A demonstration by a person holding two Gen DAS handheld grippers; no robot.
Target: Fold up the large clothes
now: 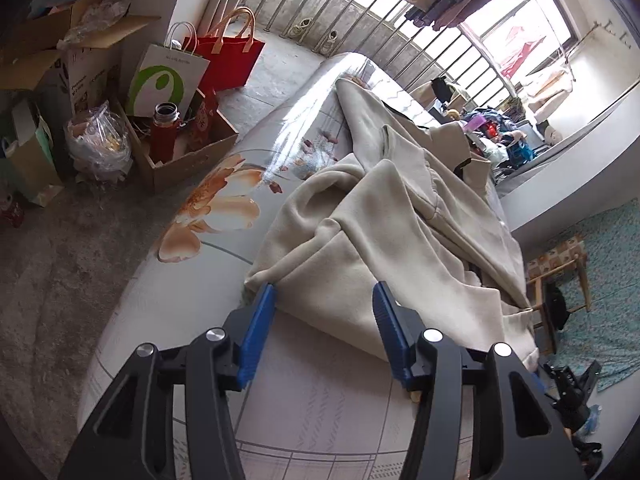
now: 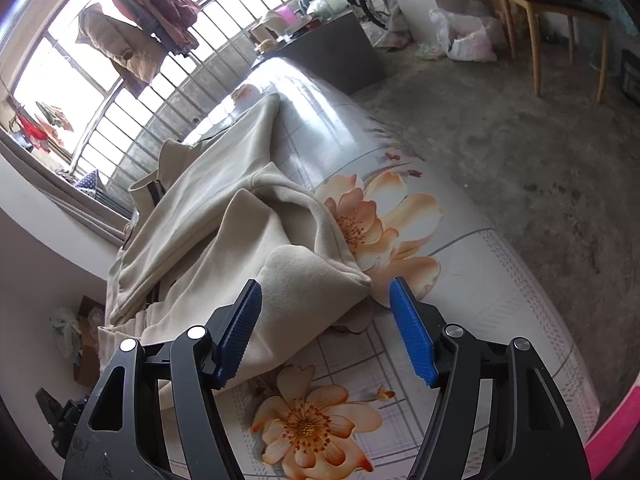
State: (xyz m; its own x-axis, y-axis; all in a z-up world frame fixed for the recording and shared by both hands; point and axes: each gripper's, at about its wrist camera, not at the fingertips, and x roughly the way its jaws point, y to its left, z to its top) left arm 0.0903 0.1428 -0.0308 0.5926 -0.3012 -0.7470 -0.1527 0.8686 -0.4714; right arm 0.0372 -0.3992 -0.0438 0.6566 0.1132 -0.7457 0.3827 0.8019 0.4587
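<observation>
Lying rumpled on the floral mattress (image 1: 192,300), the beige garment (image 1: 400,216) runs from near to far toward the barred window (image 1: 360,12). Left of the mattress stand a cardboard box (image 1: 188,152), a red flask (image 1: 163,132) and bags (image 1: 168,76). The left gripper (image 1: 324,300) is spread wide, empty, at the garment's near hem. The right gripper (image 2: 326,296) is likewise spread wide and empty, with a garment corner (image 2: 320,276) between its fingers. A chair (image 2: 556,20) stands far right.

Bare mattress (image 2: 460,320) beside rumpled garment (image 2: 224,240) (heaped folds), cardboard boxes (image 1: 188,148) well apart
</observation>
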